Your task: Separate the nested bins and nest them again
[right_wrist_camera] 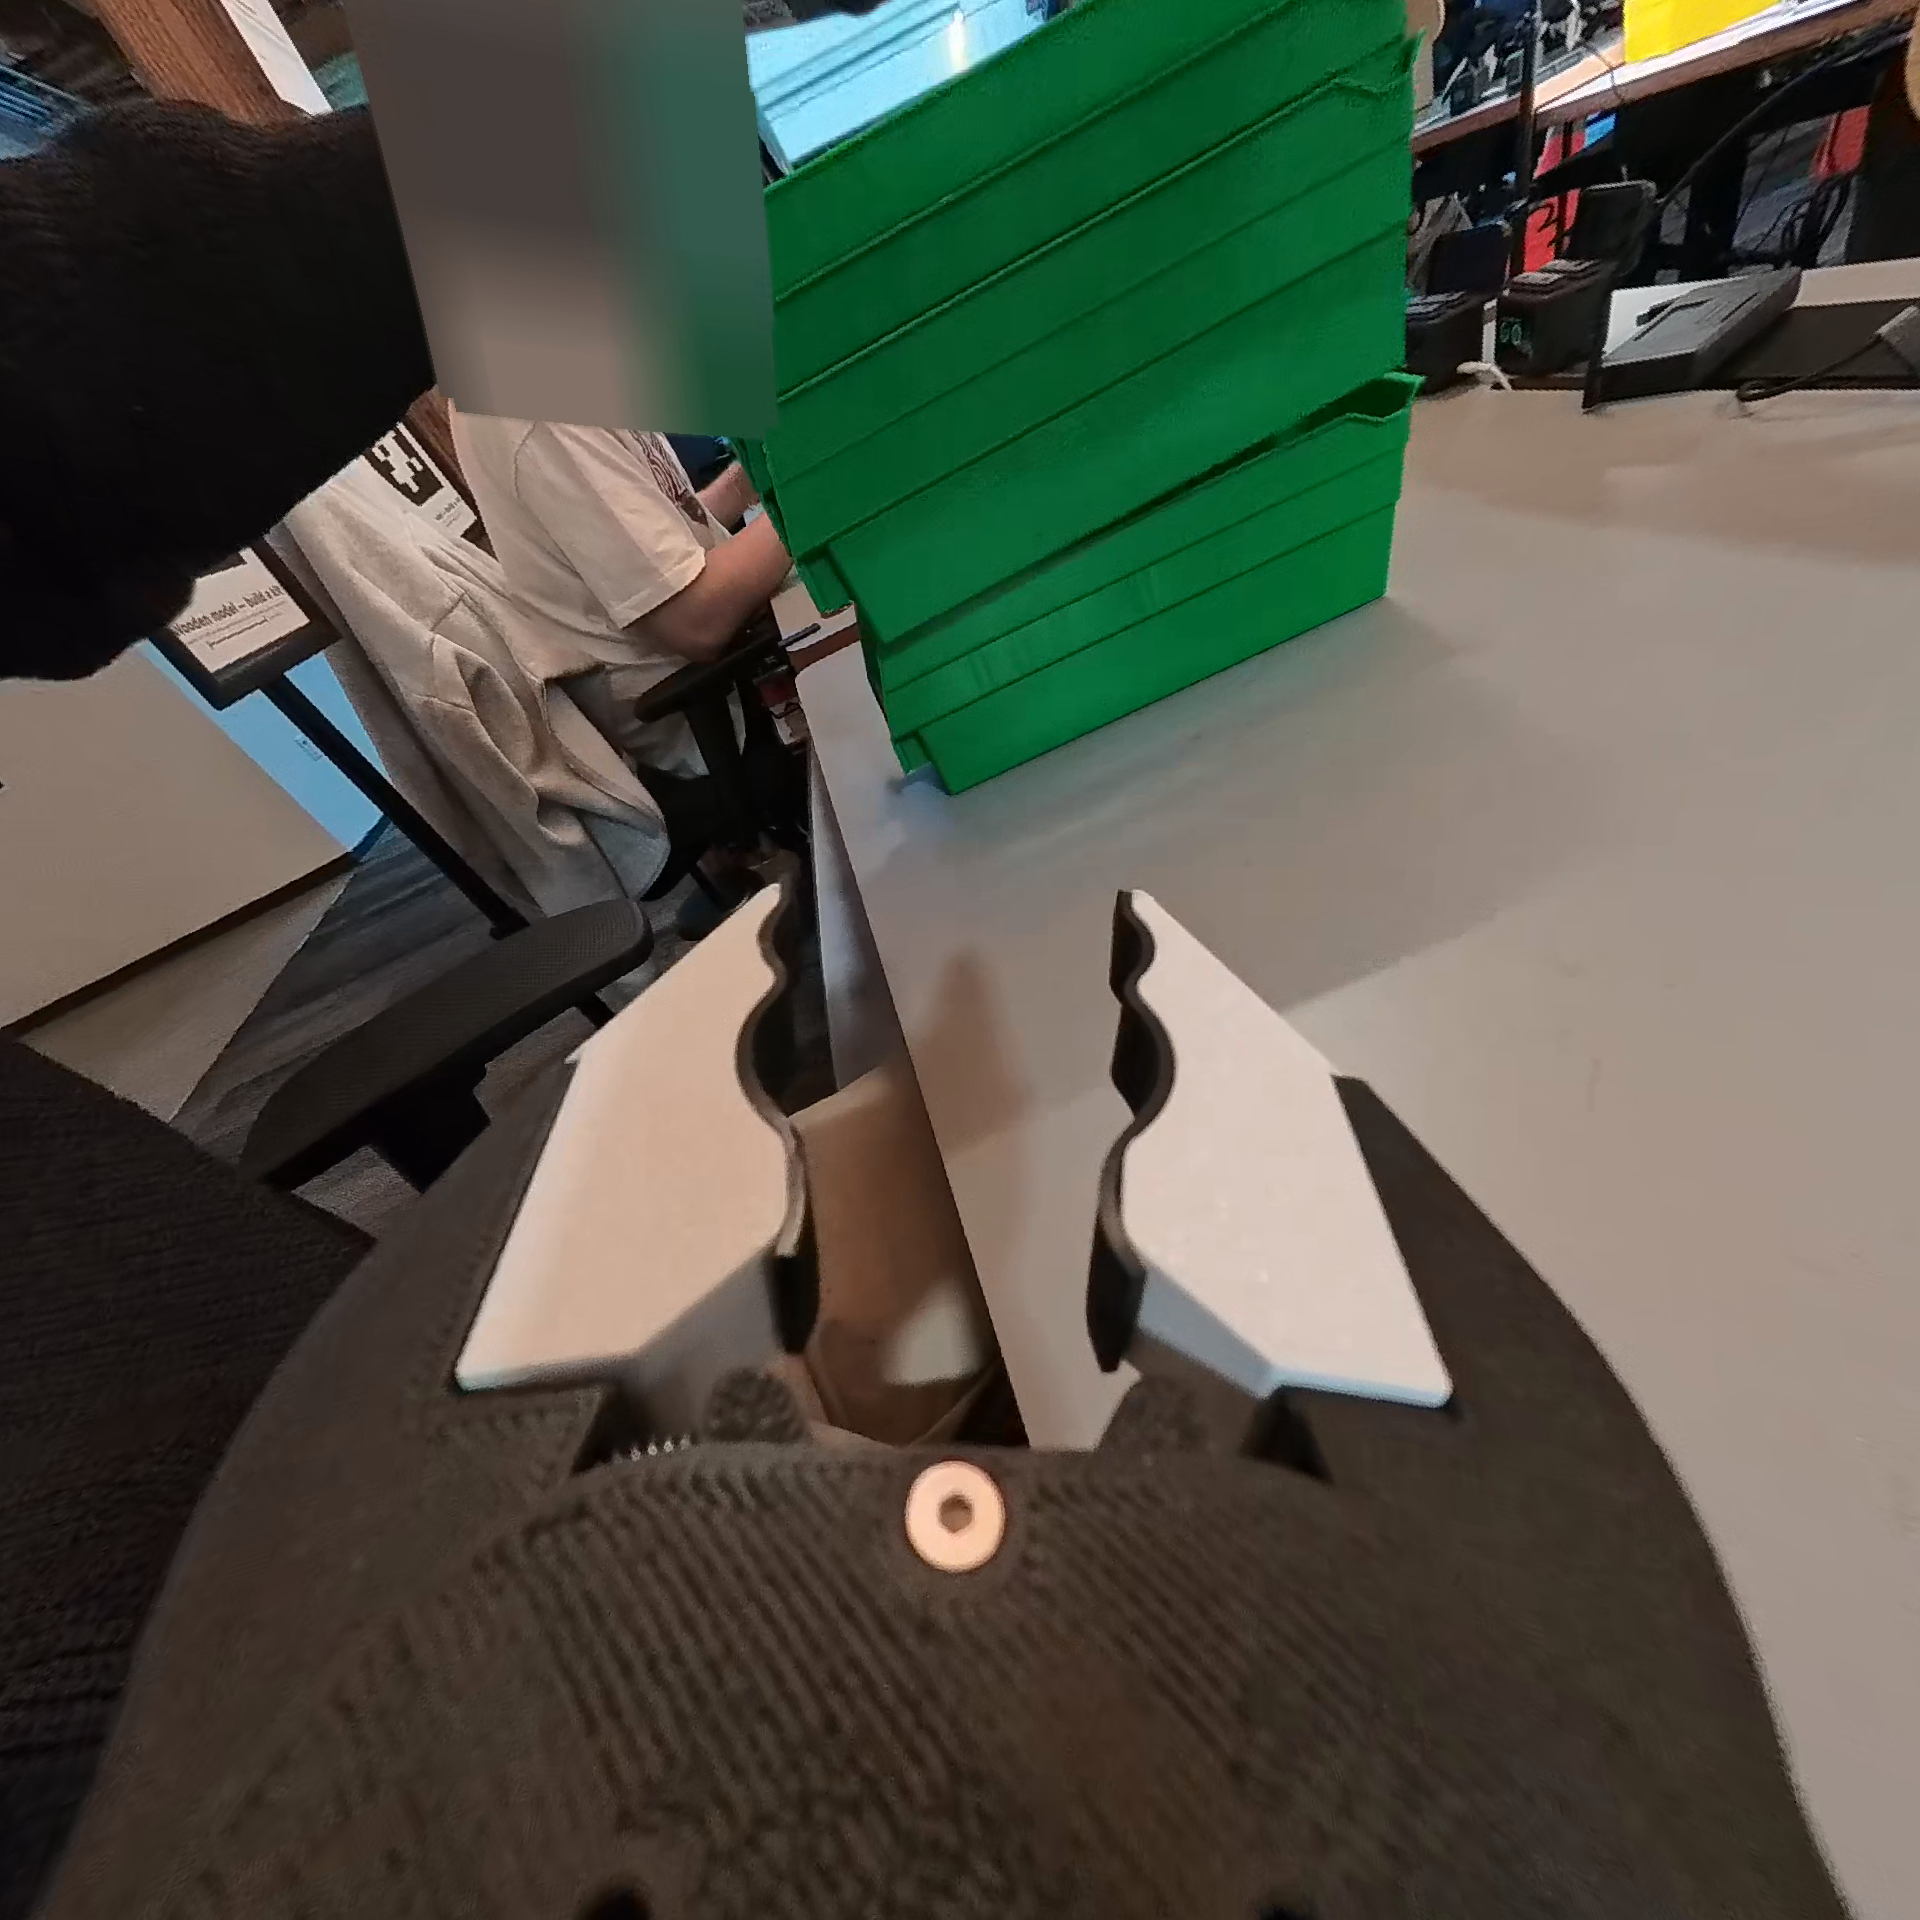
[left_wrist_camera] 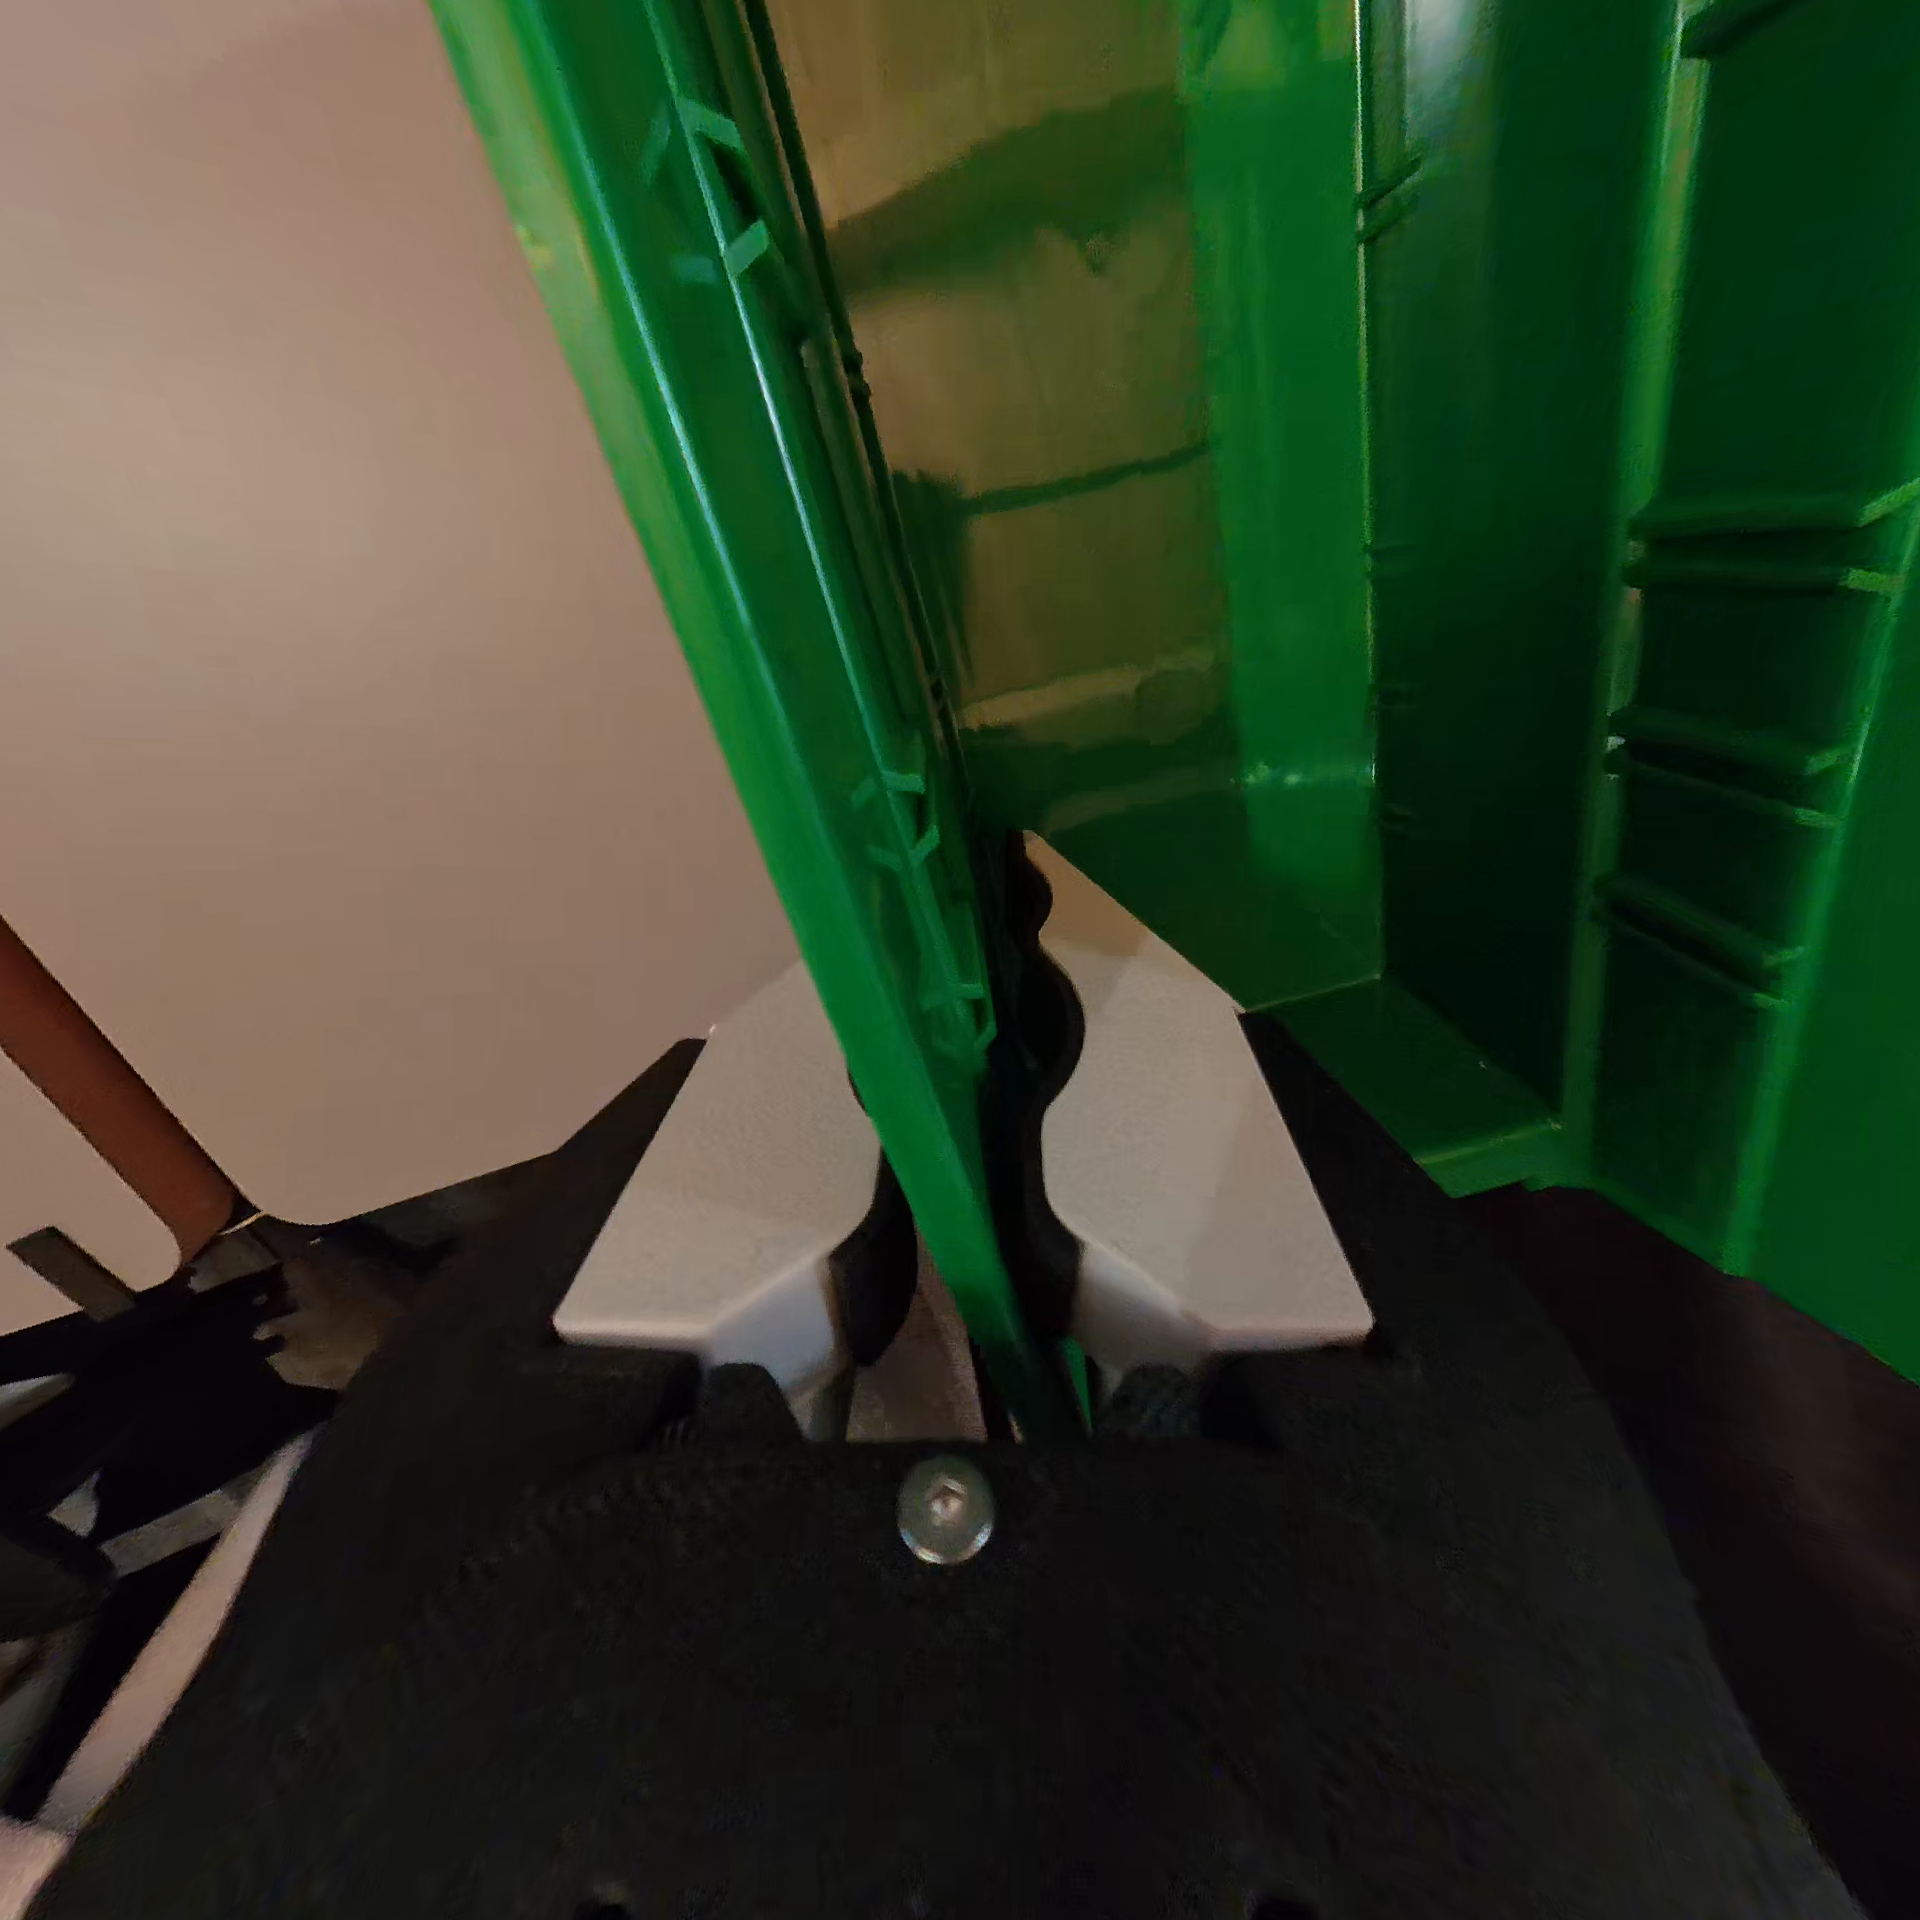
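Note:
In the left wrist view my left gripper [left_wrist_camera: 961, 1049] is shut on the rim wall of a green bin [left_wrist_camera: 790, 644]. The bin's inside [left_wrist_camera: 1299, 520] fills the right of that view. In the right wrist view a stack of green bins [right_wrist_camera: 1101, 416] stands on the grey table [right_wrist_camera: 1558, 831] at its left edge. The upper bins [right_wrist_camera: 1081, 260] sit raised and tilted over the lower ones [right_wrist_camera: 1132, 623]. My right gripper [right_wrist_camera: 951, 935] is open and empty, low over the table's left edge, well short of the stack.
A seated person in a white shirt [right_wrist_camera: 592, 540] is left of the table, beside black office chairs [right_wrist_camera: 447, 1029]. A dark sleeve [right_wrist_camera: 156, 364] crosses the upper left. Black devices and cables [right_wrist_camera: 1662, 322] lie at the table's far right.

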The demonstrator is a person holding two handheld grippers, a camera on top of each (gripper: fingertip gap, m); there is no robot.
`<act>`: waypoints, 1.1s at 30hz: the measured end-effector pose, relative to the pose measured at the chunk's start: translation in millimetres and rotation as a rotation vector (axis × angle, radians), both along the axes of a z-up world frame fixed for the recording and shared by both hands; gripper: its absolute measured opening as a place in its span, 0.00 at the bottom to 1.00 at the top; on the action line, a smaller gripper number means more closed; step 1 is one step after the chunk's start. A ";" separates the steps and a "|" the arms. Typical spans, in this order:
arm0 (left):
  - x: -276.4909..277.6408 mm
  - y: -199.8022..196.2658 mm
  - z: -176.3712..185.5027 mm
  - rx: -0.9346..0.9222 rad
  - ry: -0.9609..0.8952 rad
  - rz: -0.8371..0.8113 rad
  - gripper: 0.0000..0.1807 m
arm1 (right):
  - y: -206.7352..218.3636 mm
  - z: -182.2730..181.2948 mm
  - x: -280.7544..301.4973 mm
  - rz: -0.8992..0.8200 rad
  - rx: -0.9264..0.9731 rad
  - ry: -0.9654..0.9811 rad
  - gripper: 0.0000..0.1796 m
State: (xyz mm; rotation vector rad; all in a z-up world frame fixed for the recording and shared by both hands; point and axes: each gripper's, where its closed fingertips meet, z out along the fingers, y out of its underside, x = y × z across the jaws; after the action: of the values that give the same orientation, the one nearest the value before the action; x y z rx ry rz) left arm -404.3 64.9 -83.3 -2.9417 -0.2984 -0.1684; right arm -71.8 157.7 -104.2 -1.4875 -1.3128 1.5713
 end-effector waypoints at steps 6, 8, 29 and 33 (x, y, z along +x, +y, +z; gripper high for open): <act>-12.5 -2.3 5.9 -0.008 0.048 0.021 0.08 | -1.4 -0.3 0.0 0.004 -0.001 -0.002 0.33; -15.2 -4.7 5.4 -0.004 0.038 0.033 0.08 | -1.5 0.2 0.4 0.005 -0.002 0.000 0.33; -17.5 -13.3 -19.7 -0.050 0.007 0.006 0.09 | -2.2 -2.6 -0.9 0.007 -0.025 -0.004 0.33; -14.5 -6.7 -28.9 -0.012 -0.037 0.031 0.09 | -3.7 -5.0 -1.3 0.018 -0.039 -0.011 0.33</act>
State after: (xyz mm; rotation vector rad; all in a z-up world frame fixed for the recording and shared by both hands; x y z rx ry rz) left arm -418.8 58.3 -112.2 -2.9470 -0.3516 -0.2170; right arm -73.1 154.0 -109.1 -1.5140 -1.3119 1.6105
